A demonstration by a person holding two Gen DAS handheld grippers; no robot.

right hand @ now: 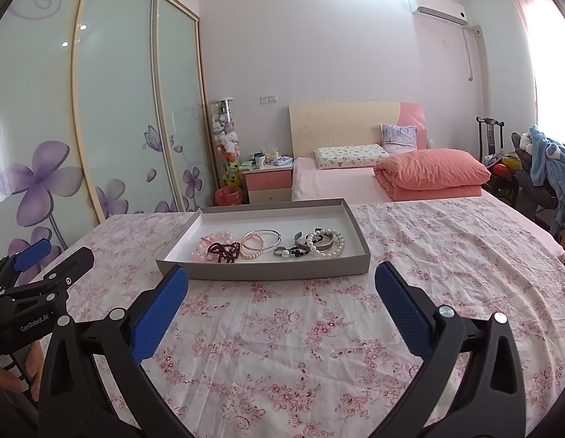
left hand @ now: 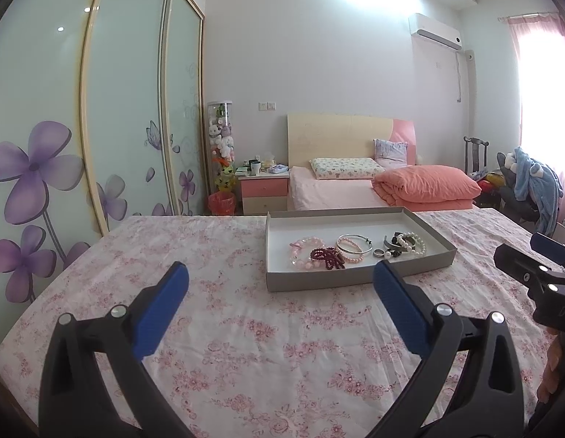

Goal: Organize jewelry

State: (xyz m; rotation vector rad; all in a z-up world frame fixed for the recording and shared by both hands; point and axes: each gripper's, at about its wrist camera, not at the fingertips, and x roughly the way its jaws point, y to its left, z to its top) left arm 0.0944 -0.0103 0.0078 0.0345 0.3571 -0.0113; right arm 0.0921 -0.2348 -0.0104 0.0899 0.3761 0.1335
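Since the shallow grey cardboard tray of bracelets and rings lies straight ahead of my right gripper on the floral-clothed worktop, long axis crosswise, and right of my left gripper, both fingers spread empty, right looks nearer.

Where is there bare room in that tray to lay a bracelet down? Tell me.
The back half of the tray, between the far wall and the jewelry row, is bare. So is the front left corner beside the pink bead bracelet. The near strip is crowded: dark red beads, silver bangle, rings, pearl bracelet nearly touching.
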